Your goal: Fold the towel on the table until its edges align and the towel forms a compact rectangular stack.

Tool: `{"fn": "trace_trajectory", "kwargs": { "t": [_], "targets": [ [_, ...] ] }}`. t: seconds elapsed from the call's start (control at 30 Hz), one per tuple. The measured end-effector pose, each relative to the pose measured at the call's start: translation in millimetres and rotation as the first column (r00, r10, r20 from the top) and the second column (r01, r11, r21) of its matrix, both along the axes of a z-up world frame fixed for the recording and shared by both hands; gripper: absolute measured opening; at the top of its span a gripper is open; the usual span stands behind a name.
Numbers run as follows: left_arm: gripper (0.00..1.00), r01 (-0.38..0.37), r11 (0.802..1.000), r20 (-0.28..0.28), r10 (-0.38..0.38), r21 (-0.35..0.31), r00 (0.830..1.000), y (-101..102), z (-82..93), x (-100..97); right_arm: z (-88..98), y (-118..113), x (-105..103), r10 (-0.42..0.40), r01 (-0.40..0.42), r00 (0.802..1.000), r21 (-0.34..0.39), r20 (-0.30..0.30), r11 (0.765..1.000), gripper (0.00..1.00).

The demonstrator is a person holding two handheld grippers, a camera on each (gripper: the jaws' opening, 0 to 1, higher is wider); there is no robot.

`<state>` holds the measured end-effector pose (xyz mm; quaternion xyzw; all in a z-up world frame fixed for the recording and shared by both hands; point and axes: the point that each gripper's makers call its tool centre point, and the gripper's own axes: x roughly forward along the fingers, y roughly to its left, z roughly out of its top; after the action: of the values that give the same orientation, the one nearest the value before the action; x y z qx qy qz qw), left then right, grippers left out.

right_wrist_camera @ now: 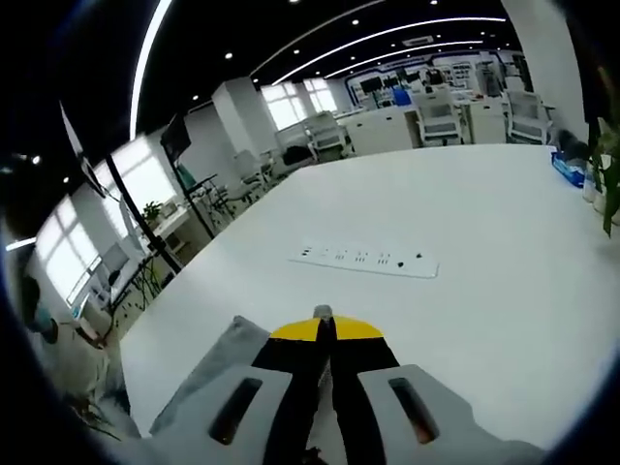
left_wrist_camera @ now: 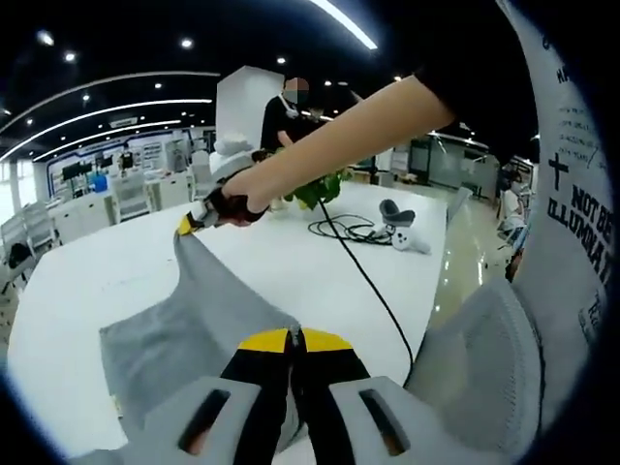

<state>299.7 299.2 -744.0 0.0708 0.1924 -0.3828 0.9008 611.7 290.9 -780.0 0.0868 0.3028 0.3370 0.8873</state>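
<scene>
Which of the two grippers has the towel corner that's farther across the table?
The right gripper, with a hand on it: it pinches the towel's far corner, drawn into a peak. The left gripper is shut on the near edge.

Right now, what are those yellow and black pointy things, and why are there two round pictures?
Those are claws, and a person holds one in each hand. Each claw carries a small camera, so you get two round pictures.

In the left gripper view, the left claw is shut on the near edge of a grey towel on a white table. Farther off, the person's other hand holds the right claw, pinching the towel's far corner and lifting it.

The right gripper view looks along that right claw, shut on the towel. Beyond it lies a white power strip.

A black cable and a white controller also lie on the table.
</scene>
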Motion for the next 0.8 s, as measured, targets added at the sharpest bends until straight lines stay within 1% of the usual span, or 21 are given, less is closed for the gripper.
{"fn": "trace_trajectory", "kwargs": {
  "t": [0.2, 0.3, 0.37, 0.47, 0.5, 0.57, 0.73, 0.77, 0.8],
  "targets": [
    [0.03, -0.062, 0.998, -0.020, 0.062, -0.003, 0.998, 17.6, 0.5, -5.0, 8.9, 23.1, -4.7, 0.023, -0.023, 1.000, 0.020, 0.006, 1.000, 0.00],
    [0.03, -0.100, 0.995, -0.038, 0.099, -0.018, 0.994, 28.7, 0.5, -8.5, 10.9, 35.7, -5.4, 0.032, -0.032, 0.999, 0.042, 0.002, 0.999, 0.00],
    [0.03, -0.127, 0.992, -0.052, 0.126, -0.021, 0.991, 38.0, -0.5, -10.4, 10.5, 44.8, -4.2, 0.039, -0.039, 0.999, 0.051, -0.001, 0.998, 0.00],
    [0.03, -0.178, 0.984, -0.072, 0.176, -0.024, 0.982, 54.9, -2.8, -12.3, 13.9, 57.1, -9.4, 0.048, -0.048, 0.999, 0.058, 0.002, 0.997, 0.00],
    [0.03, -0.180, 0.983, -0.074, 0.178, -0.025, 0.981, 56.8, -3.1, -12.7, 14.9, 61.6, -10.5, 0.048, -0.048, 0.999, 0.059, 0.001, 0.997, 0.00],
    [0.03, -0.204, 0.979, -0.077, 0.202, -0.025, 0.976, 67.2, -4.4, -13.7, 16.8, 69.6, -11.6, 0.049, -0.049, 0.999, 0.075, -0.003, 0.996, 0.00],
    [0.03, -0.277, 0.959, -0.102, 0.271, -0.055, 0.957, 90.2, -3.3, -16.3, 20.3, 88.3, -12.8, 0.063, -0.062, 0.998, 0.102, -0.004, 0.993, 0.00],
    [0.03, -0.301, 0.952, -0.116, 0.293, -0.062, 0.949, 96.1, -4.7, -17.3, 20.9, 91.8, -13.6, 0.063, -0.061, 0.998, 0.113, -0.011, 0.992, 0.00],
    [0.03, -0.342, 0.937, -0.145, 0.329, -0.076, 0.933, 102.5, -6.7, -18.7, 22.0, 96.9, -15.6, 0.060, -0.056, 0.998, 0.132, -0.022, 0.990, 0.00]
  ]
}}
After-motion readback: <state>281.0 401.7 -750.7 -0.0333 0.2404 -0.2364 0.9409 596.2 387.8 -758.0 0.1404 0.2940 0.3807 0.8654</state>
